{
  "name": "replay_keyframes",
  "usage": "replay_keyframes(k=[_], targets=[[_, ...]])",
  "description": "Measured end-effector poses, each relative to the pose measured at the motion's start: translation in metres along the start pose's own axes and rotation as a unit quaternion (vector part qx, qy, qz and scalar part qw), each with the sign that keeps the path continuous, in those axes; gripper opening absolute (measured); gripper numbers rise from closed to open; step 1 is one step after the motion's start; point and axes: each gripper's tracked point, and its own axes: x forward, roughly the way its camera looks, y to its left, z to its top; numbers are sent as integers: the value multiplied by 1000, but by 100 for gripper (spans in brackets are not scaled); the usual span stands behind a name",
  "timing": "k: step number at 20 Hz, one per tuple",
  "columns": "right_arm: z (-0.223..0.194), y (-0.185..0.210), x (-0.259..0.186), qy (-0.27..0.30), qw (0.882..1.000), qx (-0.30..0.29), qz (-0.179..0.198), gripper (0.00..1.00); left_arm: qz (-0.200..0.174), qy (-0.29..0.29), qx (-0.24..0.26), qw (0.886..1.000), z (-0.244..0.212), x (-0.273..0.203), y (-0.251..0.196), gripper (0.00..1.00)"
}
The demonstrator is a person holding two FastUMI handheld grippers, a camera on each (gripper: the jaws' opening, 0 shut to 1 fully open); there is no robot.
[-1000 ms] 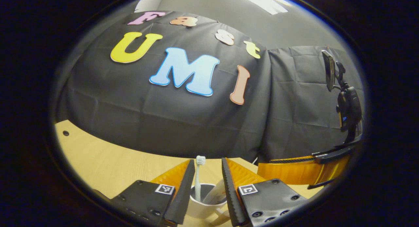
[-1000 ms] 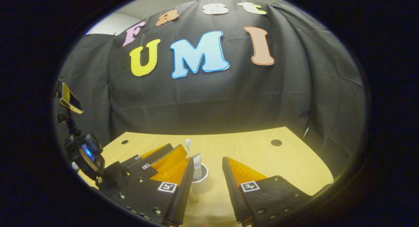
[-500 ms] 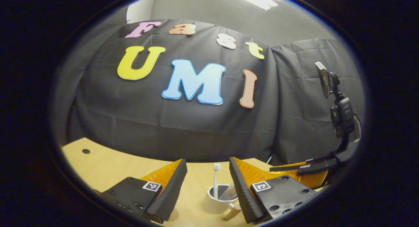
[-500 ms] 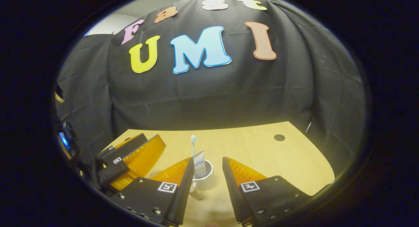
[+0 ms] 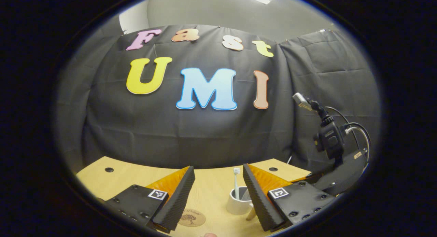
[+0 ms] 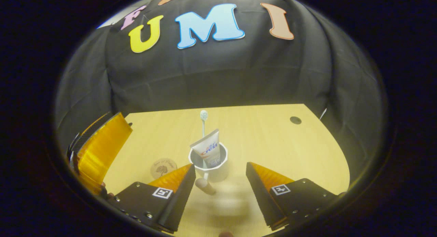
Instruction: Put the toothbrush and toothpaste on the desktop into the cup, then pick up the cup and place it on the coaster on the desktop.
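A white cup (image 6: 217,173) with a wooden handle (image 6: 205,186) stands on the wooden desktop (image 6: 273,141). In it stand a white toothbrush (image 6: 203,118), head up, and a toothpaste tube (image 6: 207,150). A round wooden coaster (image 6: 163,167) lies on the desk just left of the cup, apart from it. My right gripper (image 6: 220,172) hovers above and before the cup, open, holding nothing. My left gripper (image 5: 217,177) is open too, short of the cup (image 5: 236,206) and toothbrush (image 5: 236,180), with the coaster (image 5: 192,217) below its left finger.
The left gripper's orange finger (image 6: 102,144) shows at the left edge of the right gripper view. The right gripper's body and camera mount (image 5: 329,138) stand right of the cup. Round holes (image 6: 295,120) mark the desk near the black cloth wall.
The left gripper has drawn back from around the cup and opened wider, bringing the coaster into sight. The right gripper has risen, tipped down and opened wider. The cup has stayed put.
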Motion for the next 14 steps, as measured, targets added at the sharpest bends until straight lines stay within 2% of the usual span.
replay_keyframes(k=[6, 12, 14], targets=[[-12, 11, 19, 82, 996, 38, -7, 89, 22, 17, 3, 1000, -8, -15, 23, 95], [-44, 19, 38, 181, 982, 53, -21, 89, 29, 42, -11, 999, -23, -28, 43, 96], [-52, 15, 42, 201, 978, 41, -39, 89, 19, 50, -14, 998, -28, -30, 47, 95]])
